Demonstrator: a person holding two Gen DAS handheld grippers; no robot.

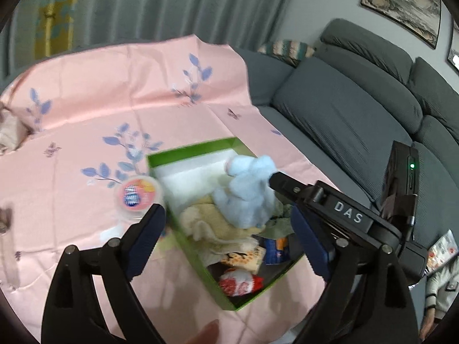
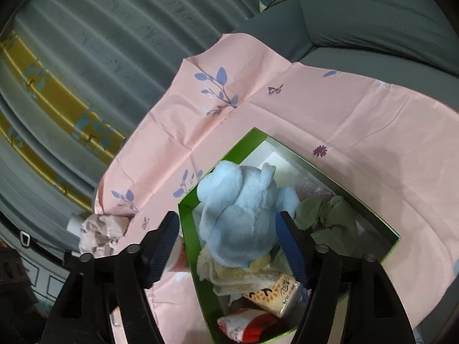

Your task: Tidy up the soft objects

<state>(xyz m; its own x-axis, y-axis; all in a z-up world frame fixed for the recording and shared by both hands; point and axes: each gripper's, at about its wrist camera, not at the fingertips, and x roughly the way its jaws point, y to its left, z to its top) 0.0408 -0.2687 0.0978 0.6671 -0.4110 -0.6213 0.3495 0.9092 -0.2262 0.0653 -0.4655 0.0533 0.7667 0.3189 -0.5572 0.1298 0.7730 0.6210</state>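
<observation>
A light blue plush toy point(image 1: 246, 192) point(image 2: 241, 215) sits on top of the pile in a green box point(image 1: 160, 157) point(image 2: 344, 189). Under it lie a cream towel point(image 1: 206, 223) point(image 2: 229, 275), a green cloth point(image 2: 330, 218), a tissue pack point(image 1: 243, 256) point(image 2: 275, 292) and a red and white soft item point(image 1: 241, 282). My right gripper point(image 2: 226, 246) straddles the plush; the right pad touches it and the left pad stands clear, so it is open. My left gripper point(image 1: 226, 229) hangs open above the box's near end, holding nothing.
The box rests on a pink floral cloth point(image 1: 114, 86) spread over a grey sofa point(image 1: 344, 114). A round tub with a pink lid point(image 1: 137, 195) stands beside the box's left wall. A crumpled pale cloth point(image 2: 100, 232) lies at the cloth's edge. Curtains hang behind.
</observation>
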